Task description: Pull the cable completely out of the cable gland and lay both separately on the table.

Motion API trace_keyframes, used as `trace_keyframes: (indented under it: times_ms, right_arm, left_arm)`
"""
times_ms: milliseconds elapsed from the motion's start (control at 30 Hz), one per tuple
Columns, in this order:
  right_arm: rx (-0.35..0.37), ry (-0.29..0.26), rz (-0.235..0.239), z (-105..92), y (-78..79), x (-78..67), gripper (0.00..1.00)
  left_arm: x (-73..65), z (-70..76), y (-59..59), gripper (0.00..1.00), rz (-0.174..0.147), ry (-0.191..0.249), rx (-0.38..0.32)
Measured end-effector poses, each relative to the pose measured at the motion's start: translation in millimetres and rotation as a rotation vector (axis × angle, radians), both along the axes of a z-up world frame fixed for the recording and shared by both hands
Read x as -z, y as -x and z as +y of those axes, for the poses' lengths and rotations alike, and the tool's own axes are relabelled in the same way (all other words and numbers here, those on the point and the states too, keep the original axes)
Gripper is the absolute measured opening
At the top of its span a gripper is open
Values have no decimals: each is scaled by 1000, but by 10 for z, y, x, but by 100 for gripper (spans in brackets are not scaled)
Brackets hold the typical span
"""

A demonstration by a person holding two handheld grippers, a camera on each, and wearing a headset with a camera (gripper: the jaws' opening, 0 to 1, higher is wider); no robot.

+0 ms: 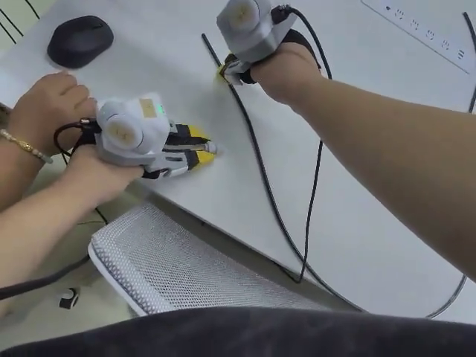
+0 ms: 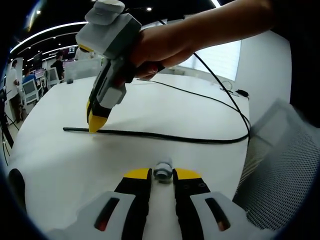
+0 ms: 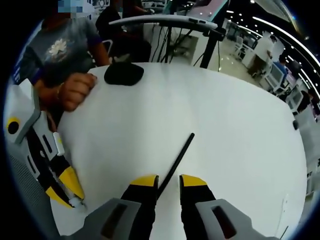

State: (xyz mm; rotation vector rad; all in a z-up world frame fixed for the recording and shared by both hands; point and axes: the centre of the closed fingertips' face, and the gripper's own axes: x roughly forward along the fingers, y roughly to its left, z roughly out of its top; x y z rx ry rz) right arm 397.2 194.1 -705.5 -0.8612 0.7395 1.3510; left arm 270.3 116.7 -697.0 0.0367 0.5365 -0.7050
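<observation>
A thin black cable [image 1: 256,160] lies across the white table [image 1: 372,223]. One end [image 3: 192,135] points toward the mouse. My right gripper [image 1: 223,72] is tip-down over it near that end. Its jaws [image 3: 168,183] straddle the cable [image 3: 177,160] with a gap wider than the cable. The small grey cable gland [image 2: 162,171], free of the cable, is pinched between the tips of my left gripper [image 2: 161,175]. That gripper [image 1: 210,149] hovers low over the table's near edge. The left gripper view shows the right gripper [image 2: 95,125] touching the cable [image 2: 165,136].
A black mouse [image 1: 80,41] sits at the far left, and a person's hand with a bracelet [image 1: 46,111] rests beside it. A white power strip [image 1: 424,30] lies at the back right. A grey mesh chair [image 1: 171,260] stands below the table edge.
</observation>
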Motion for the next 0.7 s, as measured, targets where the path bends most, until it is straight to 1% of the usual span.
trace_keyframes:
  times_ms: [67, 100, 167, 200, 267, 367, 433, 467, 500, 533, 600, 633, 667, 700]
  right_arm:
    - [50, -31, 27, -16, -1, -70, 15]
    - [56, -41, 22, -37, -26, -119, 15]
    - [54, -53, 6, -80, -46, -212, 16]
    - [53, -60, 2, -103, -37, -258, 17]
    - [54, -79, -12, -171, -22, -380, 18]
    - [78, -118, -15, -295, 6, -553, 21]
    - [101, -163, -14, -365, 8, -661, 24]
    - [106, -183, -13, -414, 68, -747, 25]
    - [119, -198, -16, -458, 94, -804, 26]
    - [137, -219, -20, -546, 126, -888, 28]
    - [170, -251, -21, -667, 170, -992, 31]
    - [191, -277, -8, -745, 219, -1057, 31]
    - [201, -289, -6, -807, 256, -1102, 32]
    - [212, -305, -10, -895, 302, -1163, 33]
  left_arm:
    - [-4, 10, 4, 24, 9, 9, -13]
    - [-16, 14, 7, 25, 4, 11, -15]
    - [-19, 19, 12, 26, 8, 15, -19]
    - [-18, 23, 12, 27, 6, 12, -18]
    - [-13, 49, 9, 30, 12, 7, -29]
    - [-59, 80, 13, 33, 8, 12, -35]
    - [-83, 75, 30, 37, 12, 15, -34]
    - [-99, 73, 42, 38, 10, 12, -30]
    - [-111, 70, 53, 39, 12, 11, -29]
    - [-137, 65, 70, 40, 15, 14, -28]
    - [-179, 58, 87, 43, 19, 22, -30]
    - [-222, 53, 99, 44, 17, 27, -31]
    - [-254, 49, 104, 45, 18, 36, -33]
    - [-305, 38, 111, 47, 21, 56, -40]
